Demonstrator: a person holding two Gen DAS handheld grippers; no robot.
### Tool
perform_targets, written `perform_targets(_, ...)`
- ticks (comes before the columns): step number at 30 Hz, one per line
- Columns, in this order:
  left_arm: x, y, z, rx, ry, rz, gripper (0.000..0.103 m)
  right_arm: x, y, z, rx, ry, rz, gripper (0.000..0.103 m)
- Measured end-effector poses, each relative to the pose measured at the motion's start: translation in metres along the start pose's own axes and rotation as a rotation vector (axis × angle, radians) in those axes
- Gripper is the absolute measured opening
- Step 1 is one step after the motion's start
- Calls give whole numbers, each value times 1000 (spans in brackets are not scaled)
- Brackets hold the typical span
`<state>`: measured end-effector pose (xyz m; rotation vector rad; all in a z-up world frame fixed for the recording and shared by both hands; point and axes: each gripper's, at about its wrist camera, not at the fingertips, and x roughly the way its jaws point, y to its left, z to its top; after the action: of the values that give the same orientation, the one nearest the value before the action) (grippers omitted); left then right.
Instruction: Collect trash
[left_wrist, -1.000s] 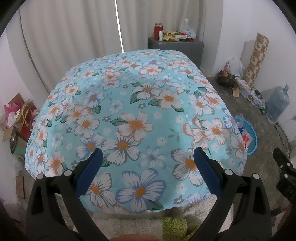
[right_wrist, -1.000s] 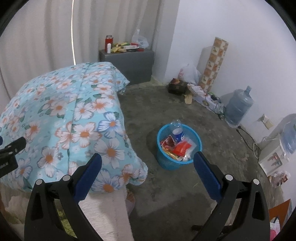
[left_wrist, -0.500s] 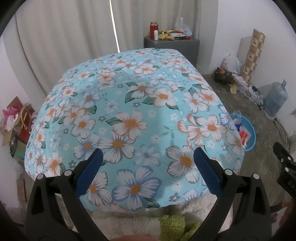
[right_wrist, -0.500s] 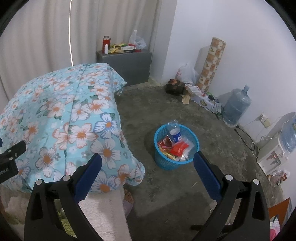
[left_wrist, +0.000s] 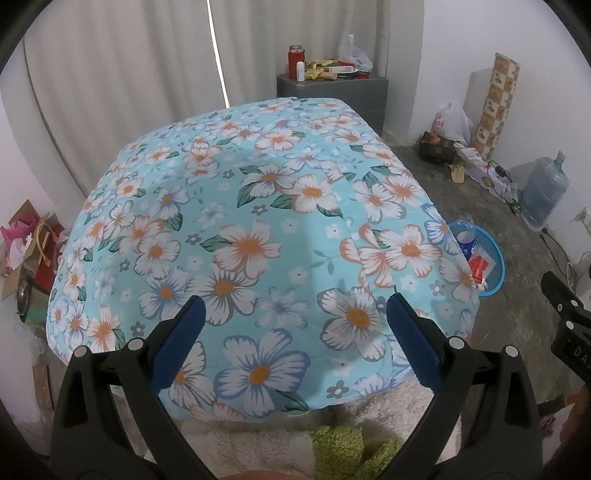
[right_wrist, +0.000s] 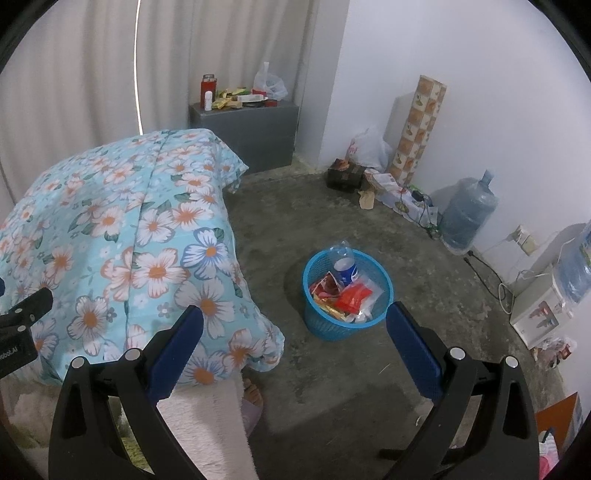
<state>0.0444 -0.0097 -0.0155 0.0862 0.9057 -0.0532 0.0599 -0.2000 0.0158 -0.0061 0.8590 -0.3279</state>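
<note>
Our left gripper (left_wrist: 291, 332) has its fingers wide apart, nothing between them, held above the near end of the flowered bedspread (left_wrist: 258, 229). Our right gripper (right_wrist: 291, 332) is likewise spread and empty, raised over the concrete floor (right_wrist: 369, 369), pointing toward the blue basket (right_wrist: 314, 317). The basket stands on the floor just beside the bed's near corner, already holding wrappers (right_wrist: 351, 295) and a plastic bottle (right_wrist: 343, 264). We judge both grippers held ready for another piece; the bedspread shows none.

Basket (right_wrist: 347, 325) on floor (right_wrist: 369, 387), right of bed (right_wrist: 122, 221)
</note>
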Motion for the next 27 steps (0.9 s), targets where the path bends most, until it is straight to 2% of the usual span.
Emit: perform_targets(27, -1, -2, 2, 4, -2, -1, 94, -4, -2, 2, 9, -5, -9, 96)
